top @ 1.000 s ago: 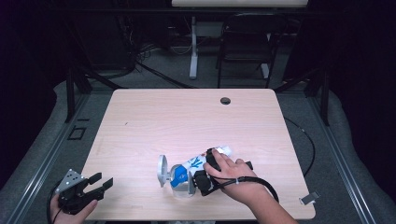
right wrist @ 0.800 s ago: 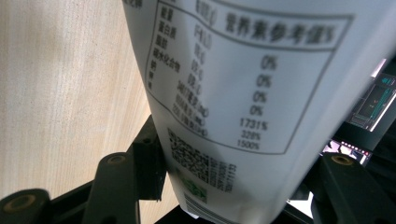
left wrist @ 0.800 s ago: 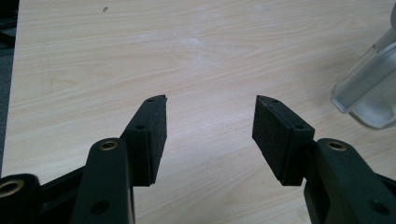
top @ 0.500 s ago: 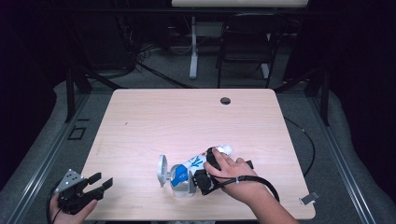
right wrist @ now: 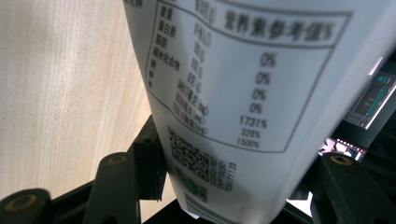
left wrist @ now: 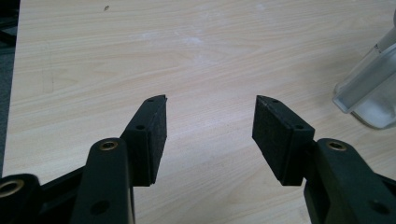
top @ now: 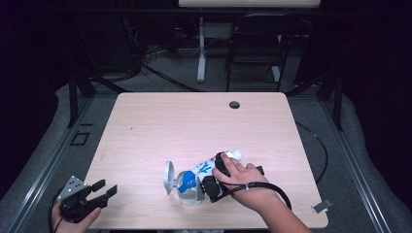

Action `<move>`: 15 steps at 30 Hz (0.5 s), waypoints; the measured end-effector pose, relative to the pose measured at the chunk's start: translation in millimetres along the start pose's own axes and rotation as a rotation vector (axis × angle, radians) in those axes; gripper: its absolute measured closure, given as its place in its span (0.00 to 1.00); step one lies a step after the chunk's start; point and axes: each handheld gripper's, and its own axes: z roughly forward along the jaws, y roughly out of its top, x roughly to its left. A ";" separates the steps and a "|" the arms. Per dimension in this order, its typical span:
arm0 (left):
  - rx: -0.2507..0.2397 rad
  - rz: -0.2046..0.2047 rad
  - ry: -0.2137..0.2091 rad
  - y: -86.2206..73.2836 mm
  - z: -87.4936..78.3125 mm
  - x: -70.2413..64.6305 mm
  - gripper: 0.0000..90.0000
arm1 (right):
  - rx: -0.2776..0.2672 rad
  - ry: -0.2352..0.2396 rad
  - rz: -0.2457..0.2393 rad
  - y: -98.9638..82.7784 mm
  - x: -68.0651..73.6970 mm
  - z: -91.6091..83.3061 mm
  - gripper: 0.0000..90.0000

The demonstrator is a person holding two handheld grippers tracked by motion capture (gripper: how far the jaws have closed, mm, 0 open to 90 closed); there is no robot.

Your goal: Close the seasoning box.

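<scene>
A white packet (top: 206,169) with blue print lies tilted, its low end over a clear container (top: 193,199) near the table's front edge. My right gripper (top: 214,174) is shut on the packet. In the right gripper view both jaws press the packet's (right wrist: 243,93) white side, which carries a printed nutrition table. A round white lid (top: 168,175) stands upright at the container's left. My left gripper (top: 104,190) hangs at the table's front left corner, open, with nothing between its pads (left wrist: 152,133). The container's clear wall (left wrist: 369,93) shows at the right edge of the left gripper view.
The light wooden table (top: 194,121) has a dark round hole (top: 234,104) near its far edge. A black cable (top: 277,187) loops from the right gripper. A chair (top: 255,53) and a white stand (top: 200,53) are on the floor beyond the table.
</scene>
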 end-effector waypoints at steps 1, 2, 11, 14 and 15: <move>0.000 0.000 0.000 0.0 0.0 0.0 0.51 | 0.000 -0.001 0.001 -0.2 -0.1 -0.1 0.50; 0.000 0.000 0.000 0.0 -0.1 0.0 0.51 | 0.000 -0.002 0.000 -0.4 -0.1 -0.3 0.50; 0.002 -0.001 0.001 -0.2 0.0 0.4 0.51 | 0.008 -0.003 -0.009 -1.1 -0.6 -1.1 0.50; 0.000 -0.002 0.000 -0.4 0.0 0.6 0.51 | 0.006 -0.003 -0.008 -1.5 -1.0 -1.0 0.50; -0.001 -0.003 0.001 -0.4 0.0 0.6 0.51 | 0.006 -0.003 -0.009 -1.5 -1.1 -1.2 0.50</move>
